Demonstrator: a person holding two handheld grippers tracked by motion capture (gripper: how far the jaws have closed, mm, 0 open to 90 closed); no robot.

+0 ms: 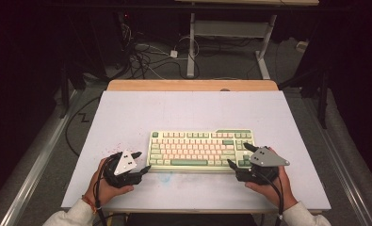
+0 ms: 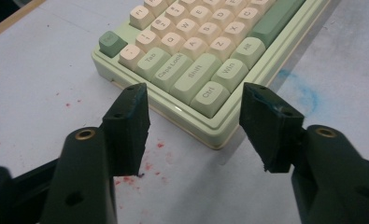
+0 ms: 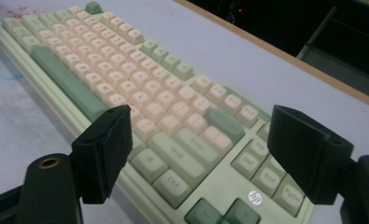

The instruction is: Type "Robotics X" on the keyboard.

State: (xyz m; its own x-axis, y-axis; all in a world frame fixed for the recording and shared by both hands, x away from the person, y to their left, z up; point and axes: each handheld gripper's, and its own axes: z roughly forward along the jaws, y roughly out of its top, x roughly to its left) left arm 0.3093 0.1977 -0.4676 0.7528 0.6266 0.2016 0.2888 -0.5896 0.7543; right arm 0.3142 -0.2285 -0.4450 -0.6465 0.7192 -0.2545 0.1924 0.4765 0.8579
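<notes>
Near the front edge of the worktop (image 1: 127, 113), a bit right of centre, sits the keyboard (image 1: 200, 149), flat and square to me. Pale green case, cream letter keys, green modifiers and spacebar, darker green Esc at one corner; small HP badge near the arrow keys in the right gripper view. Looks clean and complete, no missing caps that I can see.

Progress: I'd judge nothing done yet. Keyboard not lifted, not gripped, both ends free. What's left is the whole grasp and whatever move follows.

My left tongs (image 1: 141, 161) sit just off the keyboard's left end, jaws wide, empty; in the left gripper view (image 2: 194, 126) they straddle the front-left corner by Ctrl without touching it. My right tongs (image 1: 240, 155) are at the keyboard's right front corner, jaws also wide and empty; the right gripper view (image 3: 198, 158) shows them over the Shift/Ctrl and nav-key area, apart from the caps as far as I can tell.

Beyond the keyboard: red specks on the worktop left of it, a blue smudge in front of it. Past the worktop's far edge, floor with cables (image 1: 141, 56) and a desk frame.
</notes>
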